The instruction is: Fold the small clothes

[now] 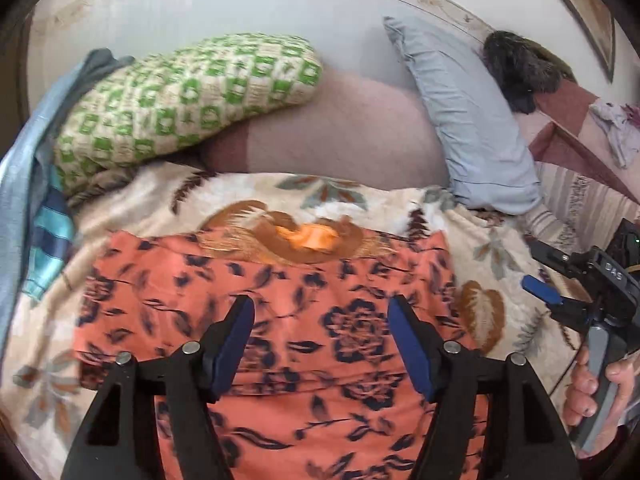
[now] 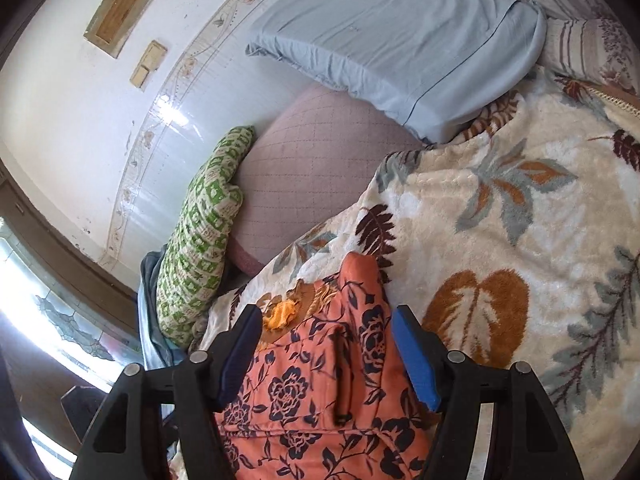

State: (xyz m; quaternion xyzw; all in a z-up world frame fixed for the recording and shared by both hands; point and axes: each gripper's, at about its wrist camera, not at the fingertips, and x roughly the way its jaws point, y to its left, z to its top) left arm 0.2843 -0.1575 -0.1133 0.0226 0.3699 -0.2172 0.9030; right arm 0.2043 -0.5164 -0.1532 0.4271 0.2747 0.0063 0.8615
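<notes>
A cream plush blanket [image 1: 500, 240] with brown and grey leaf prints covers a bed and carries the work. Along its far edge, against a pale tiled wall [image 1: 240, 8] with a flowered border strip, lie a green-and-cream checked pillow [image 1: 180, 100], a quilted mauve cushion [image 1: 352, 132] and a pale blue pillow [image 1: 464, 120]. Bluish garments [image 1: 44, 224] are bunched at the blanket's left edge. In the right wrist view a window with patterned glass [image 2: 60, 320] sits low on the left.

The orange garment with dark floral print [image 1: 280, 320] lies spread on the near middle of the blanket, its neckline towards the pillows.

The left gripper [image 1: 320, 340] points down over the garment, jaws standing wide apart with only cloth beneath them, nothing pinched. The right gripper [image 2: 324, 352] hangs over the garment's right edge, jaws equally wide, gripping nothing. The person's right hand [image 1: 592, 392] wraps its grey handle at the blanket's right edge
</notes>
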